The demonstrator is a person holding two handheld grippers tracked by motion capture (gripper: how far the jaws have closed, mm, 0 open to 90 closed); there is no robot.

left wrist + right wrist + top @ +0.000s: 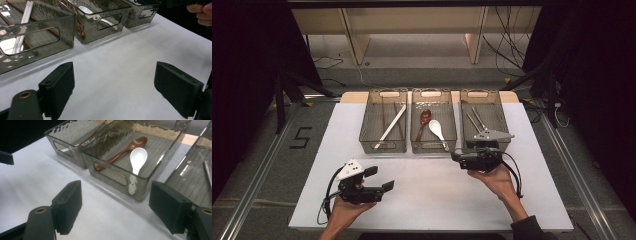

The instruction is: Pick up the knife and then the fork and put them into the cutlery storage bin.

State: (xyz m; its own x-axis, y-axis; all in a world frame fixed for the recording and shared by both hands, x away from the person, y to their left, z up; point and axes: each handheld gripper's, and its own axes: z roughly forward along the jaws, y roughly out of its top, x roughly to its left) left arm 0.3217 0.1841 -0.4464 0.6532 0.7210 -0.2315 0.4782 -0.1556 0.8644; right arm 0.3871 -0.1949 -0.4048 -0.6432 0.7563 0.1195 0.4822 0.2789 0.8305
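White tabletop [432, 195] filled the high view, with a dark floor and cables around it. Three clear smoked bins stood side by side along its far edge: the left bin [383, 144] held chopsticks [390, 127], the middle bin [433, 146] held a brown spoon [423, 120] and a white spoon [437, 131], and the right bin [502, 122] held metal utensils [475, 120]. The left gripper [379, 179] rested low at the near left of the table, its jaws apart and empty. The right gripper [457, 157] sat just in front of the gap between the middle and right bins, pointing left.

From the left gripper view, both black jaws stood wide apart over bare white table, nothing between them; the left bin [37, 32] lay beyond at far left, then the middle bin [100, 20], and a hand [202, 12] showed at the far right.

From the right gripper view, the jaws were spread wide with nothing clamped. Just beyond them stood the middle bin [117, 177], the white spoon [137, 157] lying in it beside the brown spoon [125, 148], bowls toward the far end.
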